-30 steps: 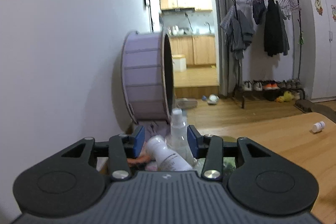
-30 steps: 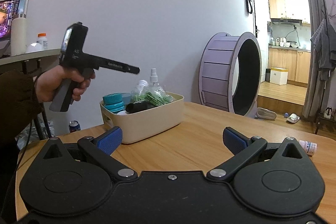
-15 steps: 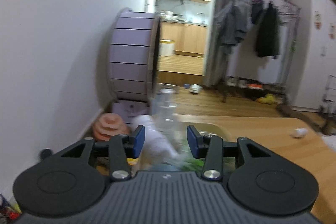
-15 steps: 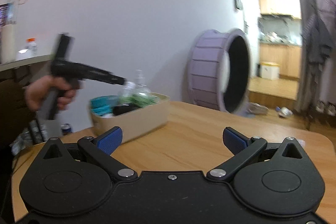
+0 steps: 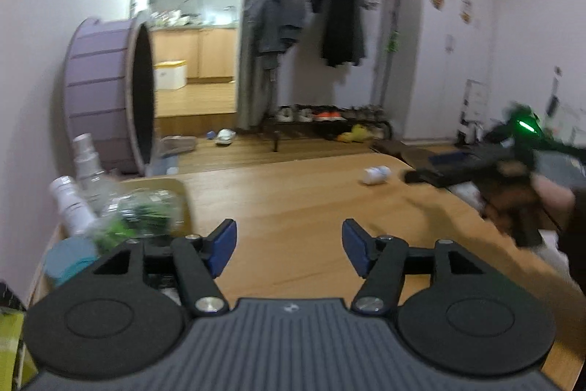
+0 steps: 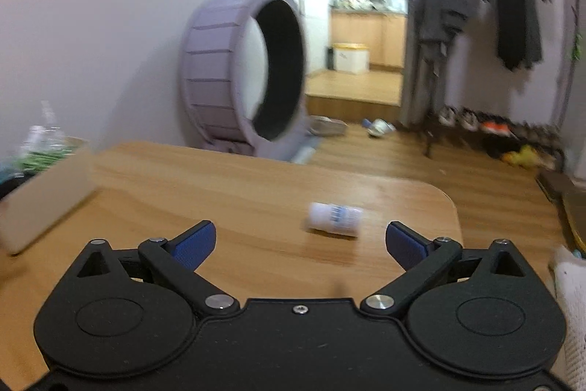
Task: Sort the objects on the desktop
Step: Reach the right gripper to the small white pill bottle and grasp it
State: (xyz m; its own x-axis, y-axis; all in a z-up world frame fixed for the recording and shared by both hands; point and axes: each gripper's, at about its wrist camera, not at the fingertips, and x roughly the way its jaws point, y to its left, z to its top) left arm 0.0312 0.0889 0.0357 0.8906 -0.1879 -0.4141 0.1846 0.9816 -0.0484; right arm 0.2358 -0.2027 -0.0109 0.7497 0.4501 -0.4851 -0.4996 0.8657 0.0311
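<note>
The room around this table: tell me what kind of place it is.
Most likely a lived-in home, a living area opening onto a kitchen. A clothes rack hung with coats stands over a row of shoes, and kitchen cabinets show through the doorway.

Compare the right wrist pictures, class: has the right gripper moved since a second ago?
Yes. The right gripper has swung rightward: the beige bin slid to the left edge, and the small white bottle now lies between its open fingers.
</note>
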